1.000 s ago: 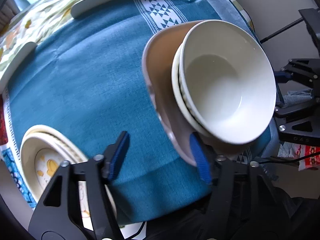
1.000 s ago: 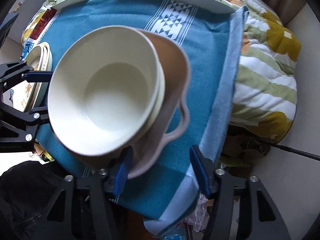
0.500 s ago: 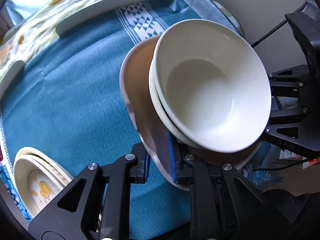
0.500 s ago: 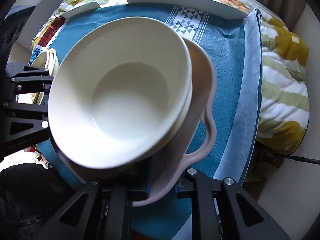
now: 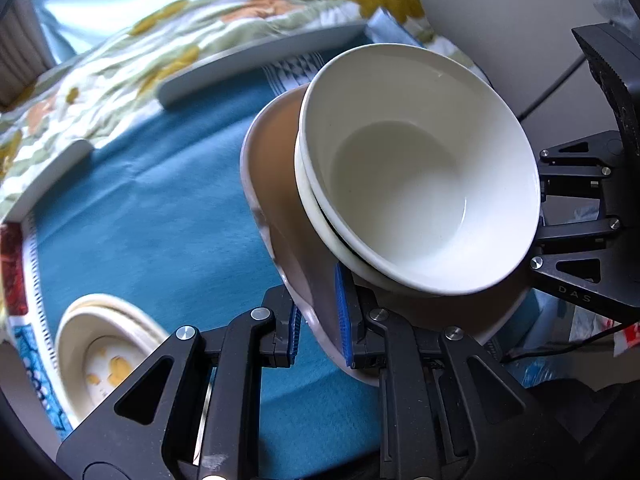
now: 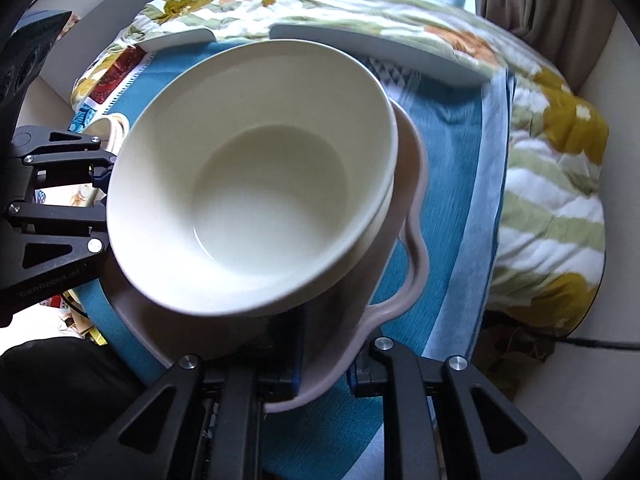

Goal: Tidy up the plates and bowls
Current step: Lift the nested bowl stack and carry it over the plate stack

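Observation:
A pinkish-brown plate with a wavy rim carries two stacked white bowls. My left gripper is shut on the plate's near edge. My right gripper is shut on the plate's opposite edge. Both hold the plate tilted above the blue cloth. A stack of cream plates with yellow prints lies on the cloth at lower left of the left wrist view, and its edge shows in the right wrist view.
White tray-like rails lie along the far edge of the blue cloth. A flowered quilt lies beyond and to the right. The other gripper's black frame shows at each view's side.
Both grippers closed on the plate's rim, from open a second ago. The plate with the bowls has risen and tilted away from the cloth.

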